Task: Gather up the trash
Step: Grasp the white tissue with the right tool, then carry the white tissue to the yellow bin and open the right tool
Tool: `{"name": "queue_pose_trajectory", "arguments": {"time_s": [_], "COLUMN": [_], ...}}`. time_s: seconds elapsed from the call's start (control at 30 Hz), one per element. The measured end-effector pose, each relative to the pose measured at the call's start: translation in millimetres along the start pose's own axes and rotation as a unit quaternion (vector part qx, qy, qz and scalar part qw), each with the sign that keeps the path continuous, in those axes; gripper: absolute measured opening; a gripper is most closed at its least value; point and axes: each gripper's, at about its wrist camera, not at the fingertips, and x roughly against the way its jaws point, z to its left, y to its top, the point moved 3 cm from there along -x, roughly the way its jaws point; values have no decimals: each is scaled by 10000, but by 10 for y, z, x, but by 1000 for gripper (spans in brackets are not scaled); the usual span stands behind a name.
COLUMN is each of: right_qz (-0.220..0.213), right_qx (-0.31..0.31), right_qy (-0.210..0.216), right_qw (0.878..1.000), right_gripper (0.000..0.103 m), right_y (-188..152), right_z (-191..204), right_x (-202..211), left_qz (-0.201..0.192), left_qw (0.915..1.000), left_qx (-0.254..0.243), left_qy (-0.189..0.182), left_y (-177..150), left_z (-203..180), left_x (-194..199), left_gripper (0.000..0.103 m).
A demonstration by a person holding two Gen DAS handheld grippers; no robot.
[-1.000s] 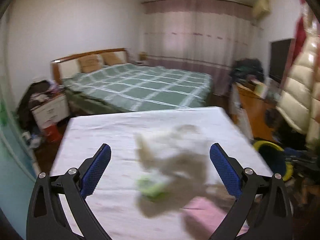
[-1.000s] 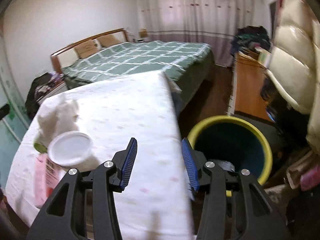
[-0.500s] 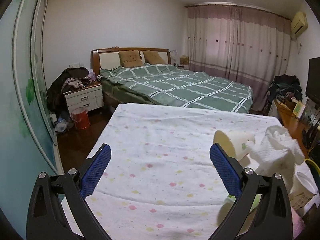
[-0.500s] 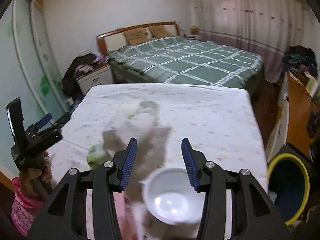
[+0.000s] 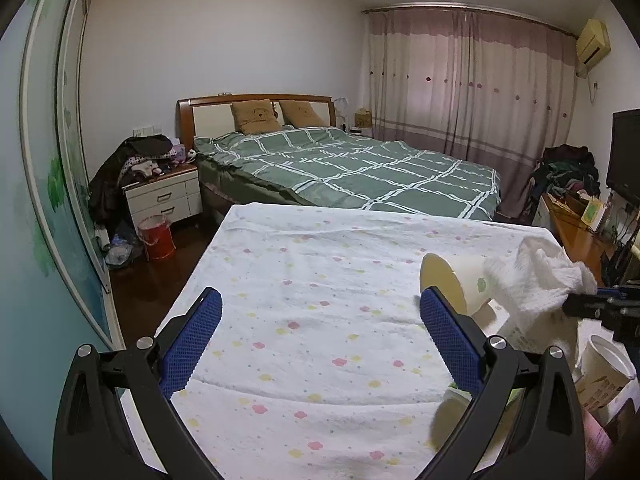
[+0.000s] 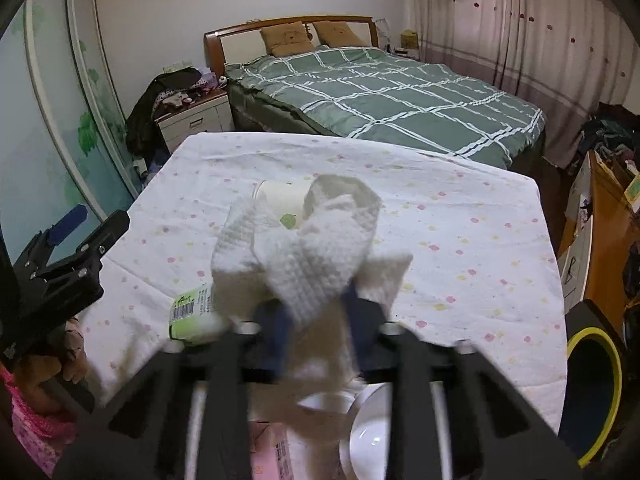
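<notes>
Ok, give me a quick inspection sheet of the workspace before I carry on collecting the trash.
Surface: table under a white flower-print cloth, wrinkled.
Job's things: crumpled white paper towel; tipped paper cup; green-labelled container; white bowl; yellow-rimmed bin on the floor beside the table.
Clutter: pink packet at the near edge.
Grippers: right gripper has just been closing, pads on the towel; left gripper open, empty.
Cables: some by the TV, unclear.
Surroundings: bed, nightstand, red bucket, curtains.
</notes>
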Motion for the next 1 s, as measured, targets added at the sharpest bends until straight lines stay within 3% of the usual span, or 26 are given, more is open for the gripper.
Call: {"name": "queue_pose_trajectory", "arguments": {"time_s": [0.07,0.13,0.5,0.67,1.0], "right_qz": [-110,-242,-934,-1272,-1665], "right_qx": [-7,-24,-431,-614,-1086], "right_qy": [-42,-54,120,-4,-951], "right_qw": [9999,9997,9946,9900,9754], "right_gripper": [7,5,5,4,5], "right_y": [22,36,346,467,448], "right_z": [-6,-22,-360,-642,-1537], "right_x": [53,139,775,1147,1810], "left_qz": [-2,-14,17,49,60], "left_qw": [10000,10000,10000,10000,9999], "left_qx": [3,20,16,-26,-80], "left_qy": [-17,-30,-50,-49,-21], "left_y": [-2,-6,-11,-20,-27], "left_z": [-6,-1,-25,-45,-77], "left_x": [19,27,76,55,54], "left_gripper": [98,98,98,98,98]}}
